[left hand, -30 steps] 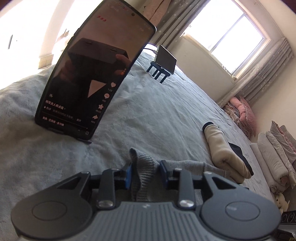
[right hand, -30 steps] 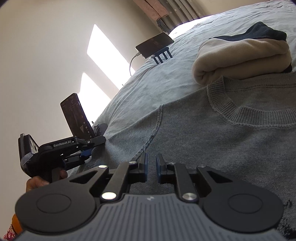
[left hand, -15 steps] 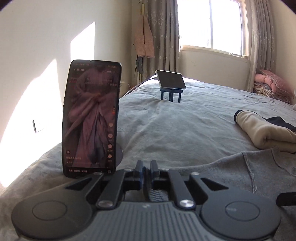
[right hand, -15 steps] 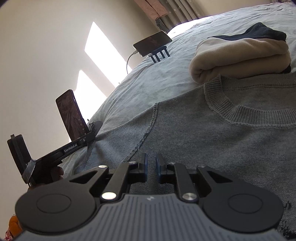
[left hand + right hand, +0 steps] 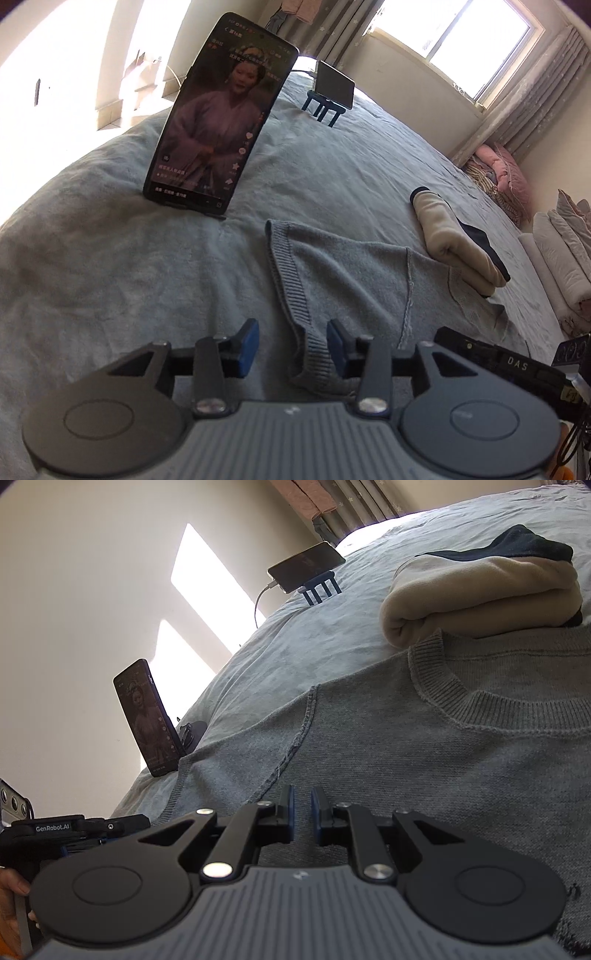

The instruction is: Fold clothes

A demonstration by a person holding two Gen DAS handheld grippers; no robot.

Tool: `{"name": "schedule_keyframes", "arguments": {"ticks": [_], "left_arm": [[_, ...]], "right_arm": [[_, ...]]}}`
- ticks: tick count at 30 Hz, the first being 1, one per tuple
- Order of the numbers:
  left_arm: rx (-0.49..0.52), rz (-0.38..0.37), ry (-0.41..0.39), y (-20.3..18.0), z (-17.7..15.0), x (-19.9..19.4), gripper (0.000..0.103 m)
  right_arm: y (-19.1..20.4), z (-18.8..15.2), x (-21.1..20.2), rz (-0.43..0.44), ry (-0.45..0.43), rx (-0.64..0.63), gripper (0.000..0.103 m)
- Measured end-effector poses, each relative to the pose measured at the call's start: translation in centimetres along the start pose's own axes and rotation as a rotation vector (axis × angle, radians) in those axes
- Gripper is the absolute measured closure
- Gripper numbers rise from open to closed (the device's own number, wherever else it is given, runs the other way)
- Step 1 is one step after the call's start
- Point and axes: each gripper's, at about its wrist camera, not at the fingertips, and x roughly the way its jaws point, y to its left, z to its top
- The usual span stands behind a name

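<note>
Now: left hand-held gripper (image 5: 291, 345) wide open, grey sweater (image 5: 354, 273) cuff loose between pads, sleeve laid across chest. Right hand-held gripper (image 5: 303, 812) nearly closed over knit; grip unclear.

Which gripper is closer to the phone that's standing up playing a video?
Left. The left gripper sits open at the grey sweater's sleeve cuff, just short of the upright phone. The right gripper rests nearly shut over the sweater's body, farther from it.

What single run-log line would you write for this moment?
task: fold clothes | left gripper: open, over sleeve cuff | right gripper: nearly shut on grey sweater | folded cream garment: beside collar
</note>
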Motion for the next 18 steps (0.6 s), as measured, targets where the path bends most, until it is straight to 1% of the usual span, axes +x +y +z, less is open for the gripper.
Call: {"name": "schedule_keyframes", "arguments": {"ticks": [1,3,4,5,7,9,10,12,14,15,16,17,18], "left_arm": [[-0.018,-0.027,0.015,0.1,-0.3,0.1,0.061],[-0.006,-0.033,0.026,-0.1,-1.0,0.6,0.062],[0.021,0.006,0.011,-0.4,-1.4,0.8,0.085],[0.052,0.064,-0.007,-0.8,-1.7,0.9,0.100],[0.058,0.108,-0.041,-0.8,-2.0,0.5,0.100],[0.082,0.154,-0.048,-0.8,-2.1,0.4,0.100],[0.095,0.177,-0.051,-0.9,-2.2,0.4,0.098],[0.133,0.213,-0.055,-1.5,-2.4,0.4,0.097],[0.158,0.262,-0.084,-2.7,-2.2,-0.1,0.094],[0.178,0.286,-0.106,-3.3,-2.1,-0.3,0.086],[0.206,0.291,-0.139,-4.1,-2.0,-0.5,0.074],[0.231,0.279,-0.163,-4.7,-1.9,-0.5,0.070],[0.253,0.240,-0.175,-5.5,-1.8,-0.4,0.069]], "right_arm": [[0.1,0.0,0.0,0.003,0.001,-0.001,0.087],[0.3,0.0,-0.1,0.010,0.002,-0.008,0.087],[0.4,0.0,-0.1,0.013,0.003,-0.012,0.087],[0.5,0.0,-0.2,0.016,0.003,-0.016,0.087],[0.7,0.0,-0.3,0.023,0.004,-0.023,0.087],[0.8,0.1,-0.3,0.022,0.003,-0.028,0.087],[0.7,0.1,-0.3,0.017,0.002,-0.031,0.087],[0.7,0.0,-0.3,0.005,0.003,-0.034,0.087],[0.6,0.0,-0.3,-0.006,0.003,-0.038,0.087],[0.7,0.0,-0.3,-0.010,0.001,-0.040,0.087],[0.7,0.0,-0.3,-0.013,-0.002,-0.041,0.087],[0.8,0.0,-0.4,-0.015,-0.005,-0.042,0.087],[0.8,0.1,-0.4,-0.016,-0.007,-0.043,0.087]]}}
